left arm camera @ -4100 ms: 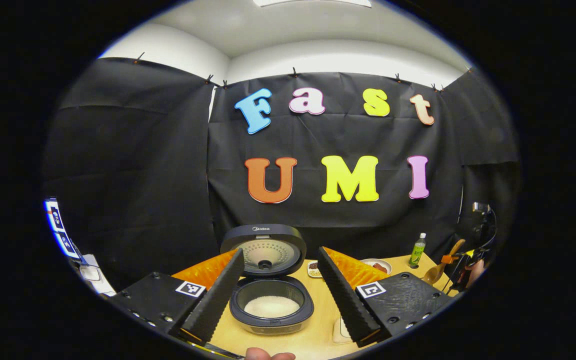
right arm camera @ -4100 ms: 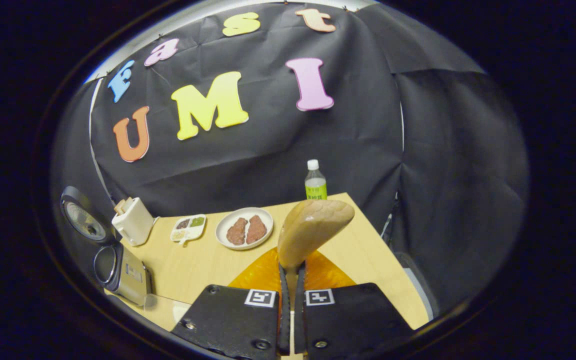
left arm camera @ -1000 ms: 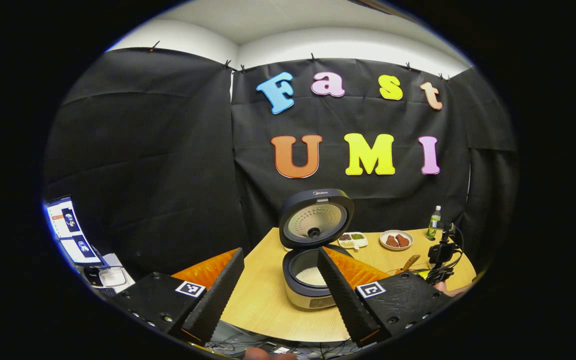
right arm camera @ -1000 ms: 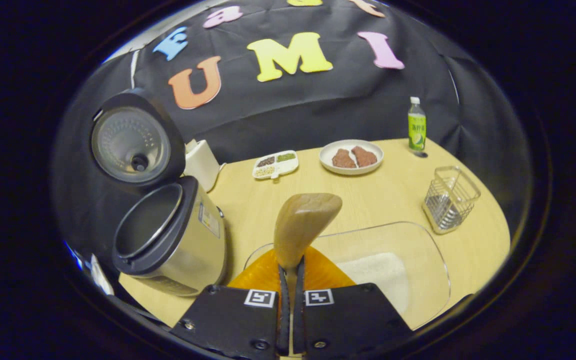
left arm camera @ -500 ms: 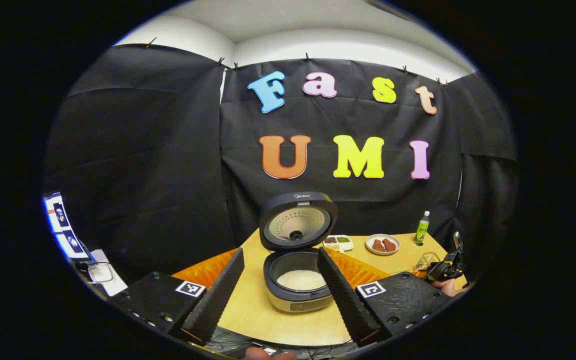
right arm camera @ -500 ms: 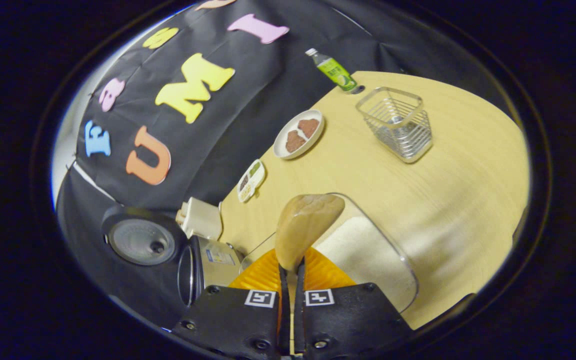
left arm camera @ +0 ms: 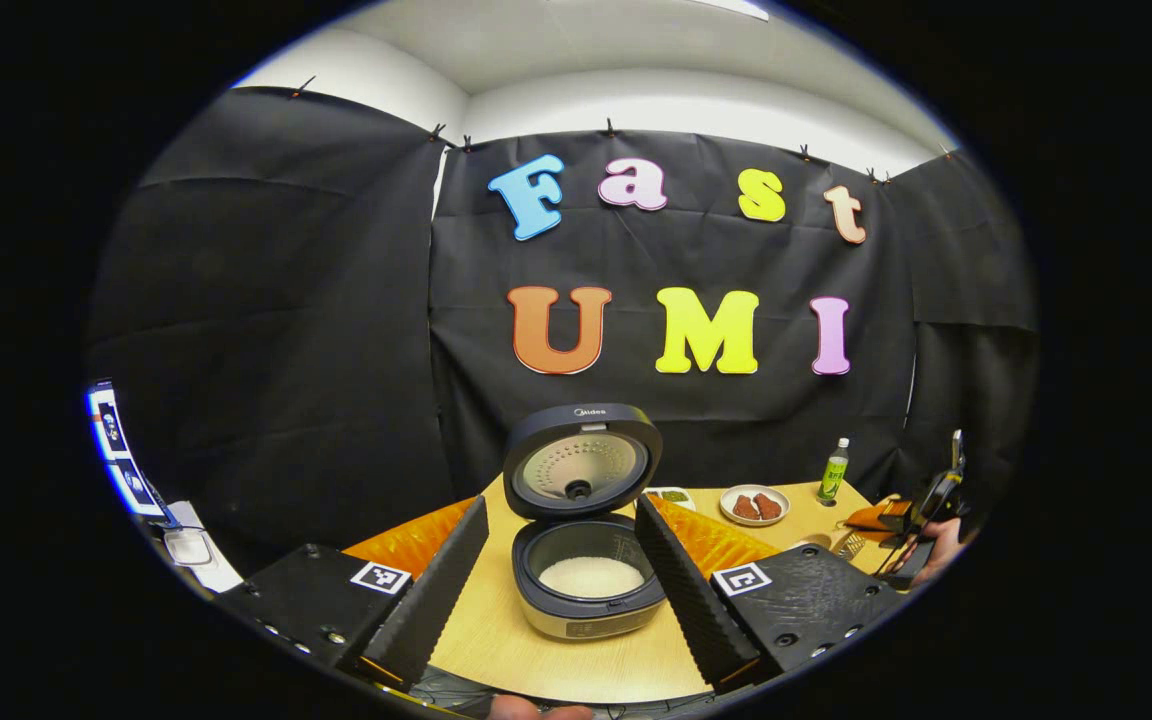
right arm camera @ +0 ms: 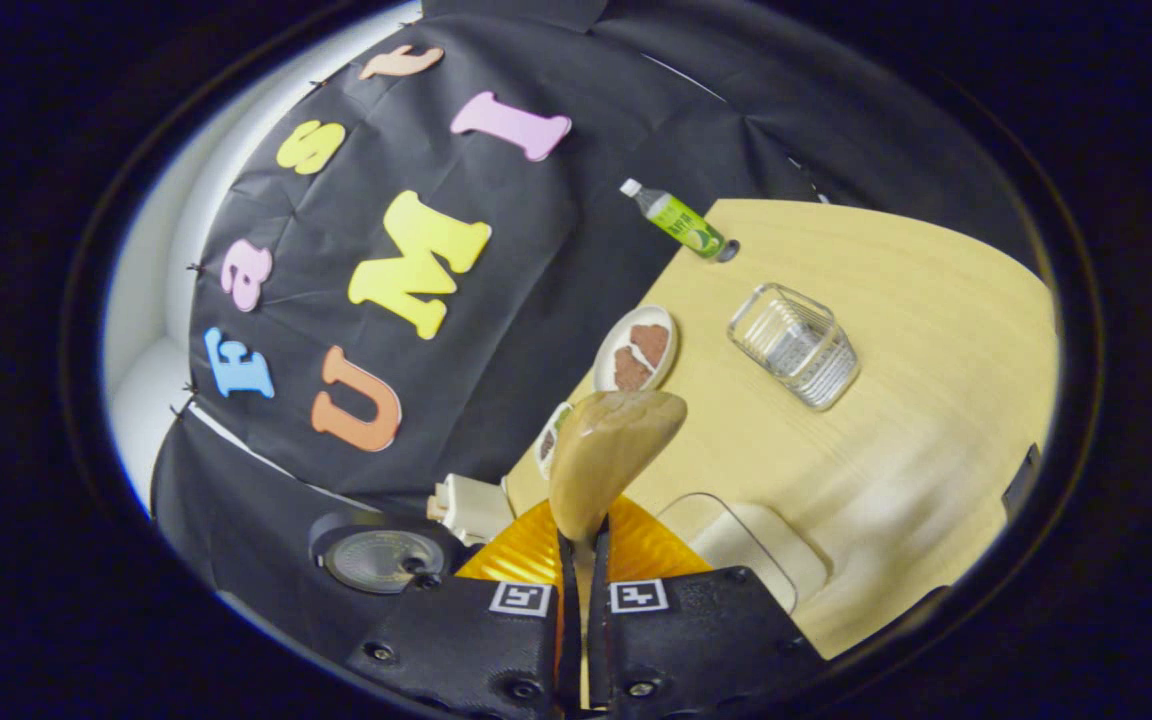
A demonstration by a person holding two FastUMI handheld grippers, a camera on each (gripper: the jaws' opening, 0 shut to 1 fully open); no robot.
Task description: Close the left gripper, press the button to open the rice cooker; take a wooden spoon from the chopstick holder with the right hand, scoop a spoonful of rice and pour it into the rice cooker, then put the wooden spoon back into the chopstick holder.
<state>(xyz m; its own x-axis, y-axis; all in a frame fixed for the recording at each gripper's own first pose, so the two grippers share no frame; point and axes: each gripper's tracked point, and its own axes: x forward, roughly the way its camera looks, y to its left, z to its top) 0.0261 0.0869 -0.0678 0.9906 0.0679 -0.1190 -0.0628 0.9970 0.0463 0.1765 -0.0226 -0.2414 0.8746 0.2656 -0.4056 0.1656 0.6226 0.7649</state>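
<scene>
The rice cooker (left arm camera: 586,600) stands open on the wooden table (left arm camera: 496,640), lid (left arm camera: 581,462) raised, white rice (left arm camera: 591,576) in its pot. My left gripper (left arm camera: 561,505) is open in front of it, holding nothing. My right gripper (right arm camera: 583,545) is shut on the handle of the wooden spoon (right arm camera: 611,455), whose bowl sticks up ahead of the fingers; whether it carries rice I cannot tell. The wire chopstick holder (right arm camera: 796,345) lies beyond the spoon, to its right. The right gripper (left arm camera: 921,520) and the hand (left arm camera: 941,550) holding it also show at the table's far right.
A glass dish of rice (right arm camera: 746,555) sits just under the right gripper. A plate of brown food (right arm camera: 636,360), a small divided dish (right arm camera: 548,440), a green bottle (right arm camera: 676,220) and a white box (right arm camera: 471,505) stand along the table's back. The cooker's lid (right arm camera: 381,560) is at lower left.
The right gripper has lifted and rolled further with the spoon; the glass dish has slid lower in its view. The left gripper shifted slightly, so the cooker now sits centred between its fingers.
</scene>
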